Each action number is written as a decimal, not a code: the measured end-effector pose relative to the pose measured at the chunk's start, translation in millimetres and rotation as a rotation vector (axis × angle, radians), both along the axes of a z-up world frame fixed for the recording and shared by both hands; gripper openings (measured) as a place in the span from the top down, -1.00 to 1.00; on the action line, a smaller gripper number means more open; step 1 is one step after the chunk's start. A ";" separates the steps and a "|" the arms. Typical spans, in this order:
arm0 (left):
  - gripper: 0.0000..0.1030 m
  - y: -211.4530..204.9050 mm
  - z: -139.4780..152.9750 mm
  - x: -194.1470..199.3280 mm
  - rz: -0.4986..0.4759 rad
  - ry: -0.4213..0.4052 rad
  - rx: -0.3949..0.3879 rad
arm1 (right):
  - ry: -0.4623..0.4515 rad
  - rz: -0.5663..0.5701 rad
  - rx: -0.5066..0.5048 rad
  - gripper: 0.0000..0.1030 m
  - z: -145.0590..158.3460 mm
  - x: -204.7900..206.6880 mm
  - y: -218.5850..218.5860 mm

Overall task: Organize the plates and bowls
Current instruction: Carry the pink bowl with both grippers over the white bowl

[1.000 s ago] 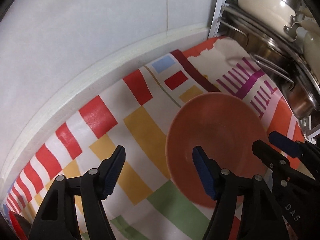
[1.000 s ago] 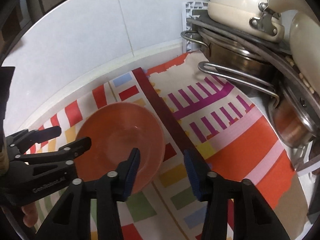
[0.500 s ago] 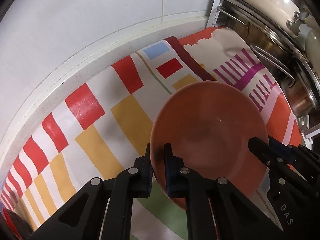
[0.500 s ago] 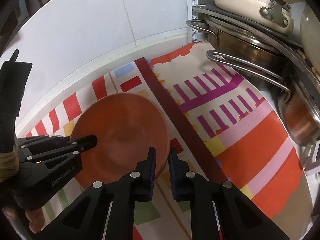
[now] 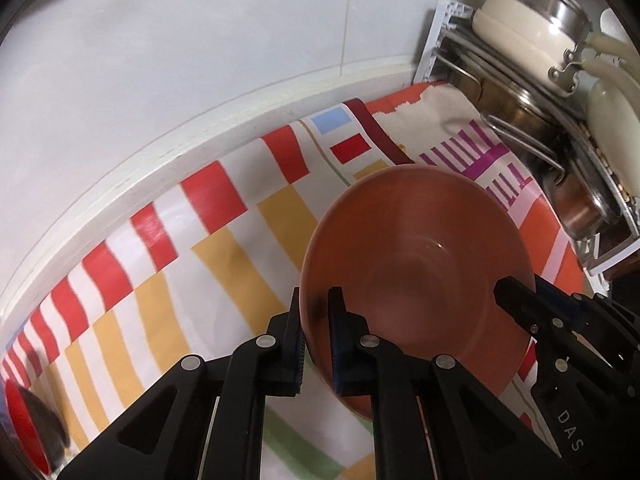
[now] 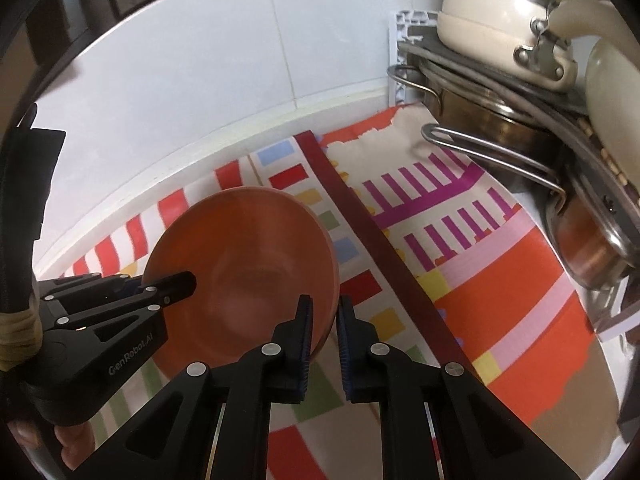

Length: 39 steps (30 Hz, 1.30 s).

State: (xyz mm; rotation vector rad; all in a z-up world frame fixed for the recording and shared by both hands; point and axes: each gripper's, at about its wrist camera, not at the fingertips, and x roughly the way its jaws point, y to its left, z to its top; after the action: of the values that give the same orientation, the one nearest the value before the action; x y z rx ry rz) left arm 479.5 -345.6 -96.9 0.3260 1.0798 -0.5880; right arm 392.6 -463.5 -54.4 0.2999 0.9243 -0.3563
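Note:
An orange-brown bowl (image 5: 416, 248) is held above a colourful patterned tablecloth (image 5: 224, 240). My left gripper (image 5: 314, 320) is shut on the bowl's left rim. My right gripper (image 6: 323, 324) is shut on the bowl's right rim; the bowl shows in the right wrist view (image 6: 248, 268) too. Each gripper appears in the other's view, the right one (image 5: 532, 300) at the bowl's far side and the left one (image 6: 160, 284) likewise. The bowl looks lifted and tilted.
A white dish rack (image 6: 404, 60) at the right holds steel pots (image 6: 480, 120), a cream pot (image 6: 496, 36) and lids. A white tiled wall (image 5: 200, 60) runs behind the table. A red object (image 5: 20, 424) lies at the far left edge.
Both grippers went from open beside the bowl to shut on its opposite rims. The bowl has since risen off the cloth and tilted.

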 end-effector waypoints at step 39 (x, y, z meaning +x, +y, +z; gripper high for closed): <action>0.71 182.4 51.8 -131.6 0.306 -0.005 -0.131 | -0.099 0.303 -0.068 0.74 56.7 -90.6 153.1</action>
State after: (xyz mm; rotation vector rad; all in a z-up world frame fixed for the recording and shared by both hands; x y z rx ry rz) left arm 347.9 -163.2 -45.2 0.0452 1.0560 -0.3810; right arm 302.0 -310.4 2.3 0.1104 0.8430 -0.0924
